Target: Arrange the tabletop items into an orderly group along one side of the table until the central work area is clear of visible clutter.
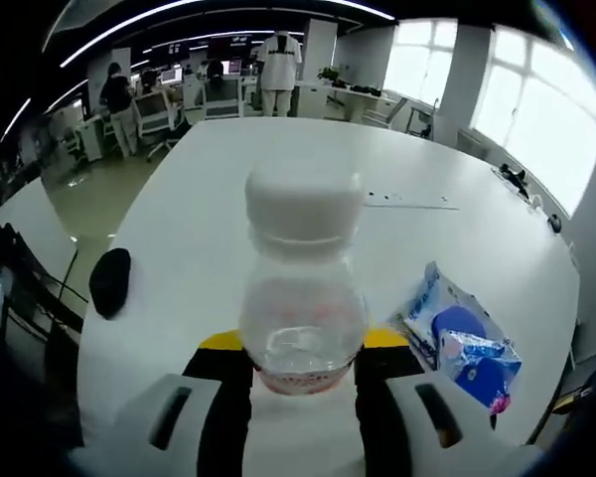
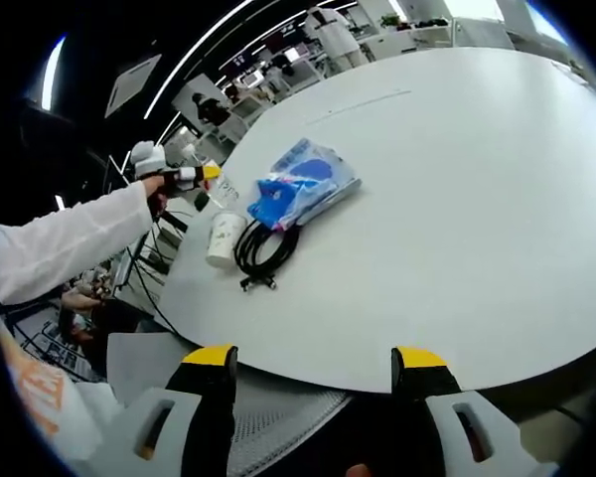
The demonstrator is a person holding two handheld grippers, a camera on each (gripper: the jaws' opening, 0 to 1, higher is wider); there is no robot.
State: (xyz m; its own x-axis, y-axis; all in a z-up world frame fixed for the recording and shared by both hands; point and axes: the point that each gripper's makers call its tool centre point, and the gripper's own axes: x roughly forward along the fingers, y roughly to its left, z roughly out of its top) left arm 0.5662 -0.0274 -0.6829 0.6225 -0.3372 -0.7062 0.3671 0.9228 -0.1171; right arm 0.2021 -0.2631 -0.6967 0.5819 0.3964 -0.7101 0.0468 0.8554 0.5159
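My left gripper [image 1: 303, 346] is shut on the base of a clear plastic bottle [image 1: 303, 288] with a white cap, which points away over the white table [image 1: 228, 169]. A blue plastic packet [image 1: 462, 343] lies just right of the bottle. In the right gripper view the same bottle [image 2: 224, 238] shows next to a black cable coil [image 2: 266, 248] and the blue packet [image 2: 303, 191], with the left gripper [image 2: 201, 175] held by a white-sleeved arm [image 2: 65, 248]. My right gripper [image 2: 314, 358] stands open off the table's near edge, with nothing between its jaws.
A black rounded object [image 1: 110, 280] lies near the table's left edge. A flat strip [image 1: 407, 202] sits further out on the table. Beyond the table are desks, chairs and people [image 1: 278, 70]. A wide bare stretch of table [image 2: 457, 179] lies right of the packet.
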